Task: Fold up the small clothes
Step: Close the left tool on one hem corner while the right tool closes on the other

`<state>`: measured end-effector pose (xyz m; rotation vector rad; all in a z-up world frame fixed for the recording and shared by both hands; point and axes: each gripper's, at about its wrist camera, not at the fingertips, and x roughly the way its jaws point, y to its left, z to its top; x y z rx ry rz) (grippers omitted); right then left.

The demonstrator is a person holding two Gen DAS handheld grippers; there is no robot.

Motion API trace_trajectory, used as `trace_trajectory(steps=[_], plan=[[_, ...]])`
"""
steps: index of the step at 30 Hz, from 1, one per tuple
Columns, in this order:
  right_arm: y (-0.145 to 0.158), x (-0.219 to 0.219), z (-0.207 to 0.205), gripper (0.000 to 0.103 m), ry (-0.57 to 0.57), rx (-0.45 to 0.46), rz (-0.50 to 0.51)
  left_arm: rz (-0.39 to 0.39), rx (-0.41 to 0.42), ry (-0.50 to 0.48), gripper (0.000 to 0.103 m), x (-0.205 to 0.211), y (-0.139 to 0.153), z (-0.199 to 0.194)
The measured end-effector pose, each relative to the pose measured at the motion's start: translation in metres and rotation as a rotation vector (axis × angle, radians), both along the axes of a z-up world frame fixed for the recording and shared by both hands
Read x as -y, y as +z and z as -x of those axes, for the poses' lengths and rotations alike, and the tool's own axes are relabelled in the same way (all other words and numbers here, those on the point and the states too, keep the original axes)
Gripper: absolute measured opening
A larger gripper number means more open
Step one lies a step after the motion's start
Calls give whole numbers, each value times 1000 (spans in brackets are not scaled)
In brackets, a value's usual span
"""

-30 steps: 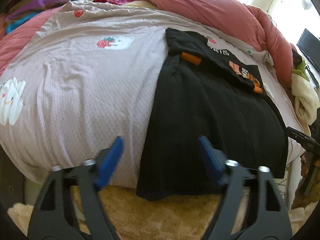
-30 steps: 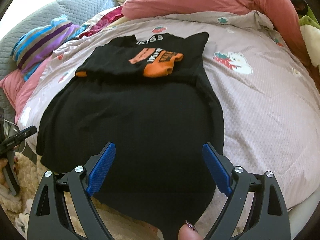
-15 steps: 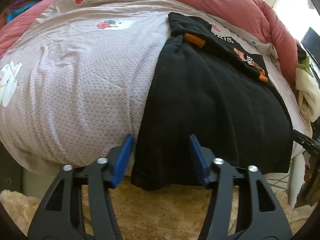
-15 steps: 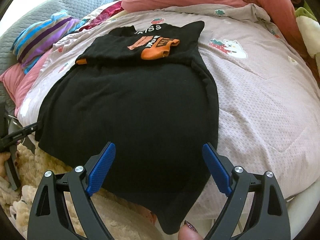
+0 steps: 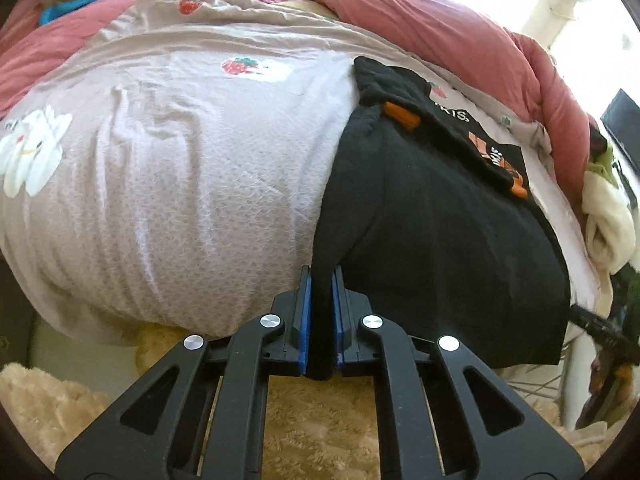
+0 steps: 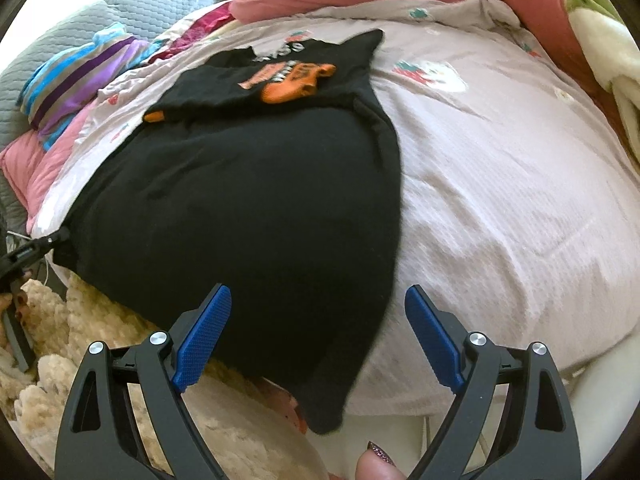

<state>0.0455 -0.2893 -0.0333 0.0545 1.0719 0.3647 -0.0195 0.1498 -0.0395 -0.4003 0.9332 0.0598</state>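
Note:
A black shirt [image 5: 432, 216] with orange print lies on the bed, its top part folded over, its hem hanging over the near edge. My left gripper [image 5: 321, 280] is shut on the shirt's near left hem corner. In the right wrist view the same black shirt [image 6: 256, 200] spreads ahead. My right gripper [image 6: 318, 300] is open, its blue pads on either side of the hem's right corner, which hangs just below and between them. The left gripper [image 6: 28, 252] shows at the left edge, clamped on the other corner.
The bed has a pale quilt with strawberry prints [image 6: 500, 184]. A pink duvet [image 5: 460, 32] lies bunched at the back. A striped pillow [image 6: 80, 76] lies at the far left. A beige fluffy rug [image 5: 320, 420] covers the floor below. A cream blanket [image 5: 608, 216] lies at the right.
My left gripper closed in on the shirt's left hem corner and shut on it. My right gripper moved down toward the right hem corner, staying open.

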Motion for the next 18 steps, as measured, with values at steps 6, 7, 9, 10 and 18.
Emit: trace_trajectory(steps=[6, 7, 9, 10, 18], plan=[[-13, 12, 11, 88, -23, -54, 11, -9, -32, -13, 4, 4, -8, -4], [-15, 13, 14, 88, -20, -65, 2, -6, -34, -10, 5, 3, -9, -4], [-20, 11, 18, 85, -10, -88, -8, -3, -38, -5, 6, 2, -10, -5], [-23, 10, 20, 80, -6, -101, -12, -3, -38, -3, 7, 2, -11, -5], [-39, 2, 27, 18, 10, -148, 12, -6, -43, 1, 13, 2, -14, -6]])
